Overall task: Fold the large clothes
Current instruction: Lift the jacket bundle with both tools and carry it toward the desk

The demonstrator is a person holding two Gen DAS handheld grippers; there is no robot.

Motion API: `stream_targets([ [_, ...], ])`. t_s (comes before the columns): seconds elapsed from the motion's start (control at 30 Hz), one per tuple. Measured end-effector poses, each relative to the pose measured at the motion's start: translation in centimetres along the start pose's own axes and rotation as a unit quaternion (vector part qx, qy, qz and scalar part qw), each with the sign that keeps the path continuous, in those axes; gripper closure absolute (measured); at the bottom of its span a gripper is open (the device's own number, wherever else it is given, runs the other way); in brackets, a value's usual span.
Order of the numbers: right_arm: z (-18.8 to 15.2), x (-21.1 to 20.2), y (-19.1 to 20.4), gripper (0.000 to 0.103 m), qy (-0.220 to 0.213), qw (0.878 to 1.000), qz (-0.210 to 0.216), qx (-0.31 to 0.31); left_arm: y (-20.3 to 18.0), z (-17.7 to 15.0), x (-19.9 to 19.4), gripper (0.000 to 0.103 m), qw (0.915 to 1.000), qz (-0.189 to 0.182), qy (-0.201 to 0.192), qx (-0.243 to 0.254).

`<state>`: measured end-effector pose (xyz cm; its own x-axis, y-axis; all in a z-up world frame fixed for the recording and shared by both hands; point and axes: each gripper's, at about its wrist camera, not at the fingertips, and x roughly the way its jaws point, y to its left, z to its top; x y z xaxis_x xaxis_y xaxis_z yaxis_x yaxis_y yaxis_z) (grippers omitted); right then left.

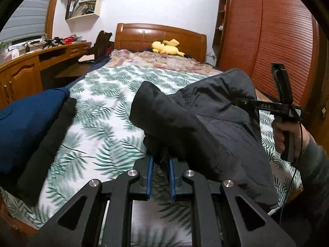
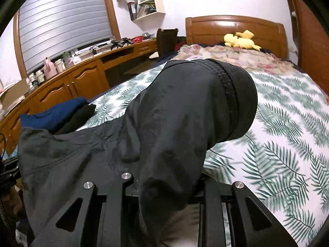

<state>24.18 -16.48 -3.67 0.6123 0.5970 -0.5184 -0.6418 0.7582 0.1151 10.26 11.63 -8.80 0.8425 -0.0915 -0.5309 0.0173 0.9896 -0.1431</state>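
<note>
A large black jacket (image 1: 209,119) hangs in the air above the bed, held between both grippers. My left gripper (image 1: 161,160) is shut on a bunched edge of it, pinched between the blue pads (image 1: 150,170). In the right wrist view the jacket (image 2: 174,123) drapes over my right gripper (image 2: 168,185) and hides its fingers; a ribbed cuff or hem (image 2: 236,94) points toward the headboard. The right gripper also shows in the left wrist view (image 1: 242,103), its tips buried in the cloth, with a hand on its handle.
The bed has a leaf-print cover (image 1: 98,123) and a floral quilt (image 1: 156,59) near the wooden headboard, with a yellow plush toy (image 1: 166,47). Folded blue and black clothes (image 1: 26,123) lie at the bed's left edge. A wooden desk (image 2: 67,82) runs along the left; a wardrobe (image 1: 267,41) stands right.
</note>
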Motion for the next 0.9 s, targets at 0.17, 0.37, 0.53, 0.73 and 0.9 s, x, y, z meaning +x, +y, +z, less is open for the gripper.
stream_targets([
  [0.17,3.2,2.7,5.8,0.077,0.015,0.999,-0.001,-0.043,4.8,1.2,-2.7,0.089,0.9994,0.016,-0.028,-0.009],
  [0.37,10.5,5.6,15.1,0.077,0.000,0.994,0.029,-0.104,11.0,3.6,-7.2,0.089,0.9957,0.060,-0.068,-0.017],
  [0.53,16.5,8.5,22.8,0.077,-0.013,0.988,0.069,-0.139,16.6,6.2,-11.7,0.089,0.9860,0.128,-0.104,-0.023],
  [0.73,22.1,14.2,32.2,0.077,-0.013,0.978,0.117,-0.169,22.9,7.4,-15.3,0.089,0.9628,0.233,-0.125,-0.053],
  [0.9,23.7,19.6,36.8,0.074,0.012,0.973,0.144,-0.177,27.2,5.9,-16.0,0.089,0.9516,0.282,-0.099,-0.073],
])
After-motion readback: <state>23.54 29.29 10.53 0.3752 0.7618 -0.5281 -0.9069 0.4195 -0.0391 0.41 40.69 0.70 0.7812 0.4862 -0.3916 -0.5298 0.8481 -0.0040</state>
